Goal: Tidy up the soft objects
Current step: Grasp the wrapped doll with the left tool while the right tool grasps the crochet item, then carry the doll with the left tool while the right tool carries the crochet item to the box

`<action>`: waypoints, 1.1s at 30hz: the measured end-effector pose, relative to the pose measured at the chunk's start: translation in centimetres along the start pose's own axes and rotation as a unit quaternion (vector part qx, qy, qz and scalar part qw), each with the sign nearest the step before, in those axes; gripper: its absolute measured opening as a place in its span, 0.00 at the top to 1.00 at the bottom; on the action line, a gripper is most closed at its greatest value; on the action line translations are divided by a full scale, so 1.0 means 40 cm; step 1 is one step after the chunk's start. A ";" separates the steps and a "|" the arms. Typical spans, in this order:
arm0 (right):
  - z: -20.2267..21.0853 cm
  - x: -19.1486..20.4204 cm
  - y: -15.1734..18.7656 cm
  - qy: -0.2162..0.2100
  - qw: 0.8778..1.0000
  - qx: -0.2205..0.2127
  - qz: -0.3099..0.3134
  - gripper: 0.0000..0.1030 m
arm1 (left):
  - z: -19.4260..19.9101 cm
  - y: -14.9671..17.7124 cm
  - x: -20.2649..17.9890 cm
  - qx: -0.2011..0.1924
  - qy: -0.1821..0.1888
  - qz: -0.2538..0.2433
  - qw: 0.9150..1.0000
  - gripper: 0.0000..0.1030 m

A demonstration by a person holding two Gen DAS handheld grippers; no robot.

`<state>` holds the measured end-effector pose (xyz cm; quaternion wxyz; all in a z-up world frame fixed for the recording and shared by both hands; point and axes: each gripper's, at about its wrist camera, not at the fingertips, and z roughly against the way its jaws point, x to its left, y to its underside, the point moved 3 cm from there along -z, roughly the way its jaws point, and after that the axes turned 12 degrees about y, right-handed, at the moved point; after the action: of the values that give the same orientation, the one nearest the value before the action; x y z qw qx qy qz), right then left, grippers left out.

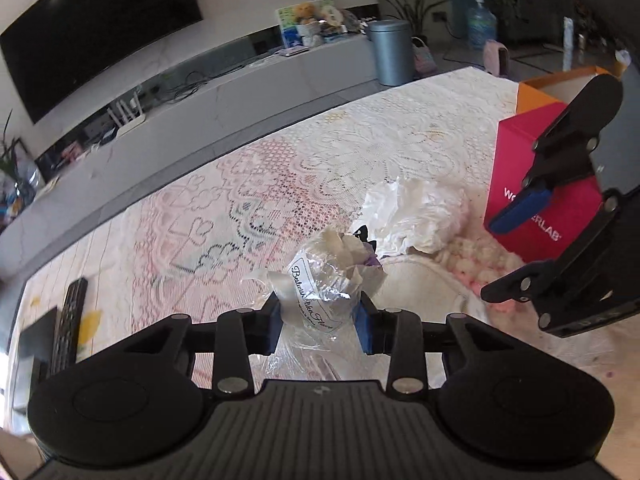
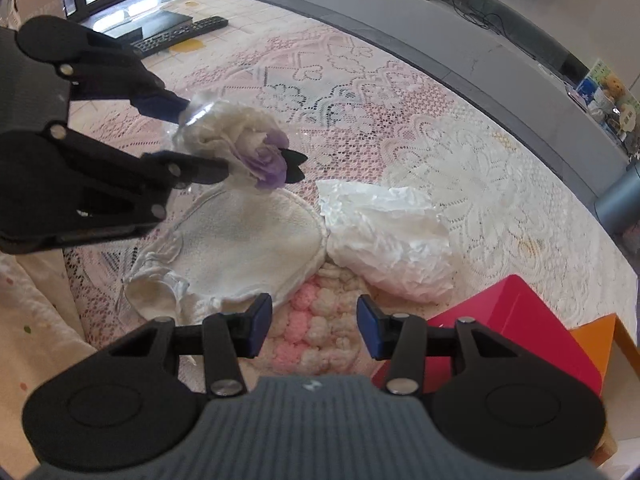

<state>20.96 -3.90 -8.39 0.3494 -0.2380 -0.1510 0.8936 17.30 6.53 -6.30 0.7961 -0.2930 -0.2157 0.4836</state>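
Taking the cream cloth pouch (image 2: 248,240) on the lace tablecloth (image 2: 460,168) as the landmark, and working from its left: the left gripper (image 1: 320,322) is pinching a wrapped artificial flower (image 2: 240,140) by the narrow end of its clear plastic sleeve, blue pads (image 1: 273,326) pressing on either side. In the right wrist view the flower is hanging above the pouch's upper-left edge, clear of the table. Holding it by the sleeve's tail is probably sparing the soft cream and purple petals from being crushed.

The flower's long axis is running from the pinched sleeve end out to the bloom. In the right wrist view the bloom is pointing right and slightly down, towards the crumpled white paper (image 2: 388,236); in the left wrist view it is pointing away from the camera and a little up.

Just right of the pouch, touching its edge, the crumpled white paper is lying loose. At the pouch's lower right, a pink-and-white fluffy item (image 2: 316,328) is peeking out from beneath it.

The right gripper (image 2: 314,326) is hovering over that fluffy item with its jaws spread and nothing between them, seemingly waiting its turn.

Further right, beyond the fluffy item, a red box (image 2: 528,320) is standing open, with an orange box (image 2: 596,336) behind it; these are likely the destinations for the soft things.
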 end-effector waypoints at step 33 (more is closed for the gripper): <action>0.000 0.069 -0.003 0.026 0.999 -0.001 0.031 0.80 | 0.084 0.057 0.016 -0.042 0.005 0.149 0.988 0.60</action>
<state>19.27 -1.90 -9.19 0.3252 -0.2660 -0.1357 0.8973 14.02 8.79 -5.32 0.7034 -0.3571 -0.1860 0.5858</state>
